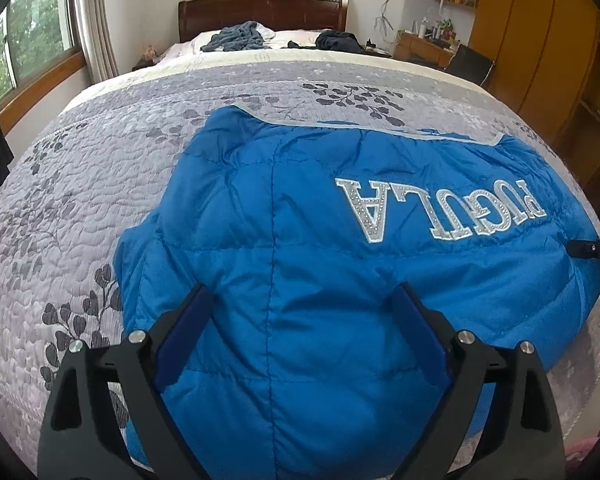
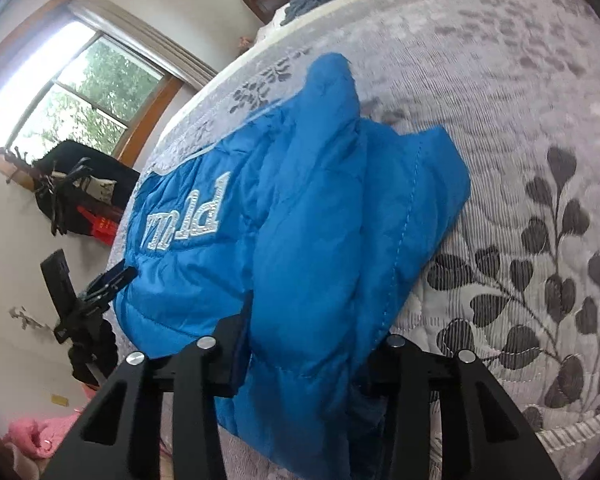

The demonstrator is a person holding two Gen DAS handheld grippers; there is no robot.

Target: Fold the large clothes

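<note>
A blue puffer jacket (image 1: 340, 240) with silver letters lies back-up on the grey leaf-print quilt (image 1: 100, 184) of a bed. My left gripper (image 1: 302, 308) is open wide, its fingers (image 1: 196, 312) straddling the jacket's near end with the padded fabric bulging between them. In the right wrist view, my right gripper (image 2: 308, 344) is shut on a thick fold of the jacket (image 2: 320, 208) at its side edge, and cloth hides the fingertips. The right gripper's tip (image 1: 580, 249) shows at the jacket's right edge. The left gripper (image 2: 114, 278) appears at the jacket's far edge.
Dark clothes (image 1: 236, 38) lie heaped near the wooden headboard (image 1: 260, 10). Windows (image 1: 32, 36) line the left wall, and a wardrobe (image 1: 540, 40) and a desk (image 1: 424, 46) stand on the right. A pink cloth (image 2: 36, 436) lies beside the bed.
</note>
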